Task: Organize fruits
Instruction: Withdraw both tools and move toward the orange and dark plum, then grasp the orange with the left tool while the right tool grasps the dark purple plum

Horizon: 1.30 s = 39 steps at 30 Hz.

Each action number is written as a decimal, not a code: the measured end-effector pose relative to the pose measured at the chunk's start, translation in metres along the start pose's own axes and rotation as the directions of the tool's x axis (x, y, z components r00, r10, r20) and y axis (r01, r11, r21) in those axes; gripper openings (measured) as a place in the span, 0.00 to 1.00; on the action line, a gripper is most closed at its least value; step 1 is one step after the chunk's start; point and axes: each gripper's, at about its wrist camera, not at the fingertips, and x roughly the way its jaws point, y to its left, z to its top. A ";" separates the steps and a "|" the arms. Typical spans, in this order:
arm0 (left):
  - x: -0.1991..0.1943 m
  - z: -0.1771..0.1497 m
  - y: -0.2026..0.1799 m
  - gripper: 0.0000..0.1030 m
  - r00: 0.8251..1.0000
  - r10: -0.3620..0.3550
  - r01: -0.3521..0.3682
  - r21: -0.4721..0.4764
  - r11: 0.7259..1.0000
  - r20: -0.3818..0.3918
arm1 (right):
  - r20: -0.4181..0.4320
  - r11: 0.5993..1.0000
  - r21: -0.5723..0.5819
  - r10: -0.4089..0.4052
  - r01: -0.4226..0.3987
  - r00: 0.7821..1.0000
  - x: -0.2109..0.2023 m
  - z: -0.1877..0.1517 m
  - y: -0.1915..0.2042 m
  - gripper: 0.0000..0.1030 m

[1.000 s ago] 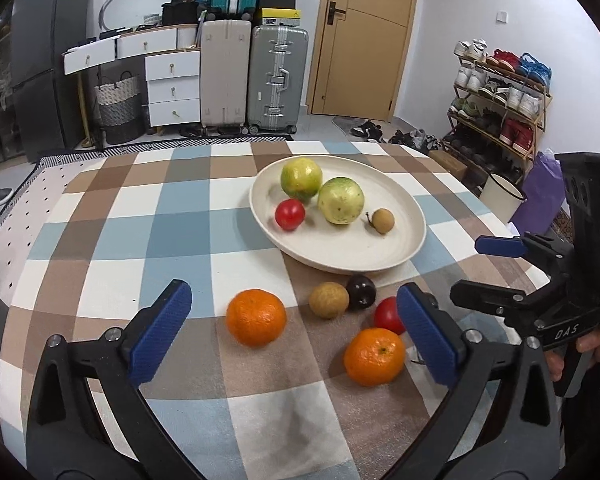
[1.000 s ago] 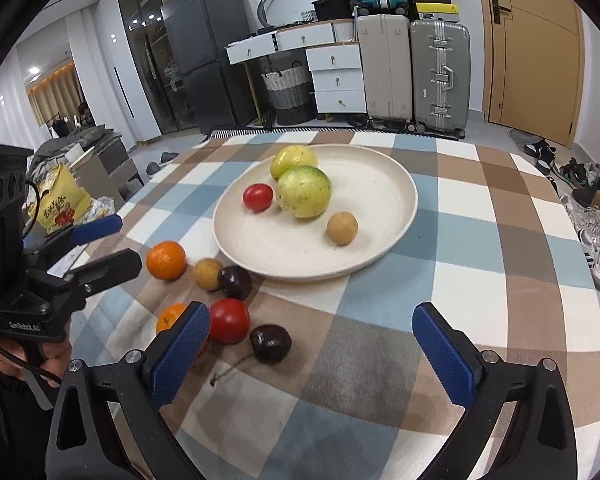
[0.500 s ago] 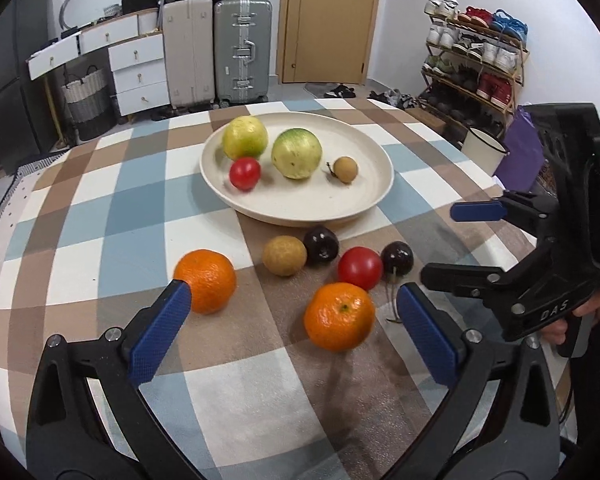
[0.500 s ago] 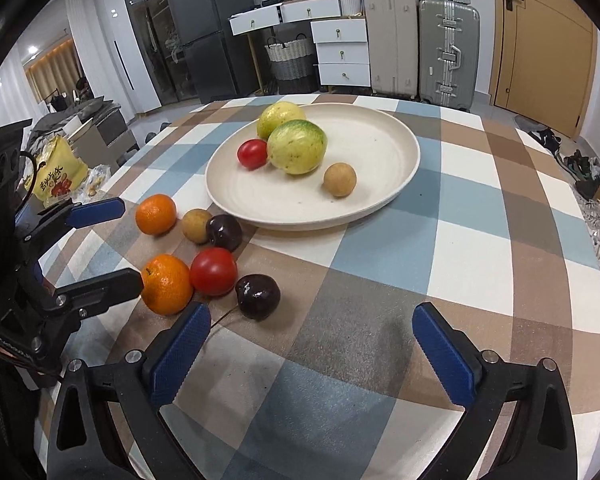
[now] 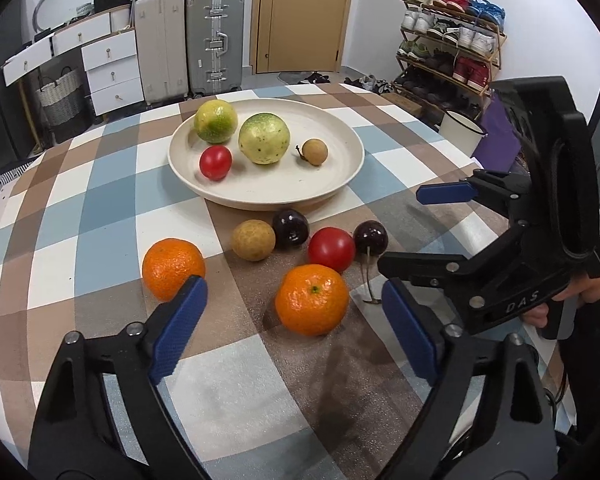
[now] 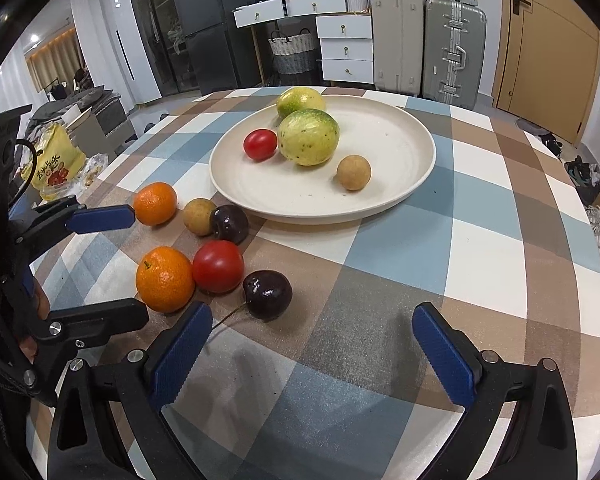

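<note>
Fruits [image 5: 311, 299] lie loose on the table [image 5: 100, 184] just before the plate [image 5: 352, 160], so I hold my left gripper [image 5: 294, 334] and right gripper [image 6: 312, 354] wide apart, each empty, facing them.

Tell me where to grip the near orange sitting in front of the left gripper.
Grip the near orange across its round middle, from the front. The open left gripper already frames it. Its far side touches the red tomato, so close on its free left and right flanks.
</note>
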 end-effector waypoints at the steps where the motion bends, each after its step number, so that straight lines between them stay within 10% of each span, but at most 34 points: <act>1: 0.000 0.000 0.000 0.78 1.000 -0.006 0.006 -0.001 1.000 -0.002 | 0.002 1.000 0.000 -0.002 0.002 1.000 0.000 0.001 0.001 0.99; 23: 0.023 -0.005 -0.001 0.40 0.996 -0.066 0.065 -0.025 0.998 -0.066 | -0.007 0.996 -0.094 0.008 -0.008 1.000 0.011 0.001 0.022 0.66; 39: 0.019 -0.002 -0.001 0.37 0.996 -0.084 0.082 -0.033 0.996 -0.035 | 0.005 0.993 -0.108 0.041 -0.040 0.999 0.009 0.002 0.025 0.42</act>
